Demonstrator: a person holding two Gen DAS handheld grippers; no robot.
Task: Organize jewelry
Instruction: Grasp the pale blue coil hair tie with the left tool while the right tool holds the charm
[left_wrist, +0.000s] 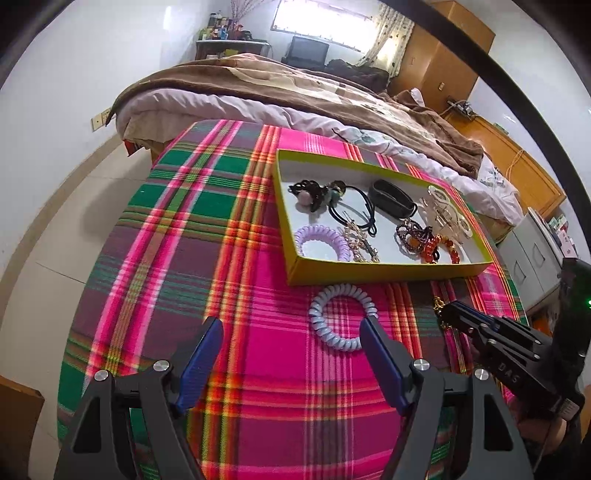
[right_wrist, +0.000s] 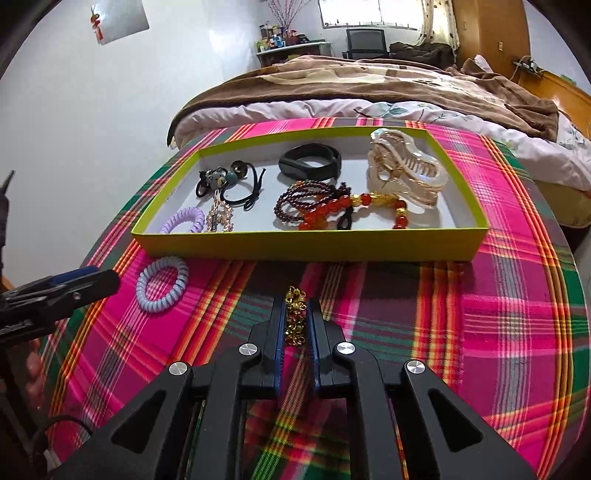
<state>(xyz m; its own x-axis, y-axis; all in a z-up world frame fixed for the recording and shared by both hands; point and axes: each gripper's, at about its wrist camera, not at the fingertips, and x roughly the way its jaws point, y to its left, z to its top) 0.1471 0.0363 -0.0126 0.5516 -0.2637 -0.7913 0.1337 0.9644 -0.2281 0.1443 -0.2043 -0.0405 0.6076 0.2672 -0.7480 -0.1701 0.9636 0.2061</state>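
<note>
A yellow-green tray (left_wrist: 384, 272) (right_wrist: 310, 243) on the plaid cloth holds hair ties, a black band (right_wrist: 309, 161), a beaded bracelet (right_wrist: 354, 210), a purple coil tie (right_wrist: 183, 220) and a clear claw clip (right_wrist: 406, 173). A pale blue spiral hair tie (left_wrist: 341, 317) (right_wrist: 162, 284) lies on the cloth in front of the tray. My left gripper (left_wrist: 291, 332) is open, just before that tie. My right gripper (right_wrist: 295, 310) is shut on a gold chain (right_wrist: 294, 317), low over the cloth; it shows in the left wrist view (left_wrist: 452, 314) too.
The plaid-covered round table (left_wrist: 207, 229) drops off at its edges. A bed with a brown blanket (left_wrist: 295, 88) stands behind the tray. Wooden cabinets (left_wrist: 517, 162) are at the far right.
</note>
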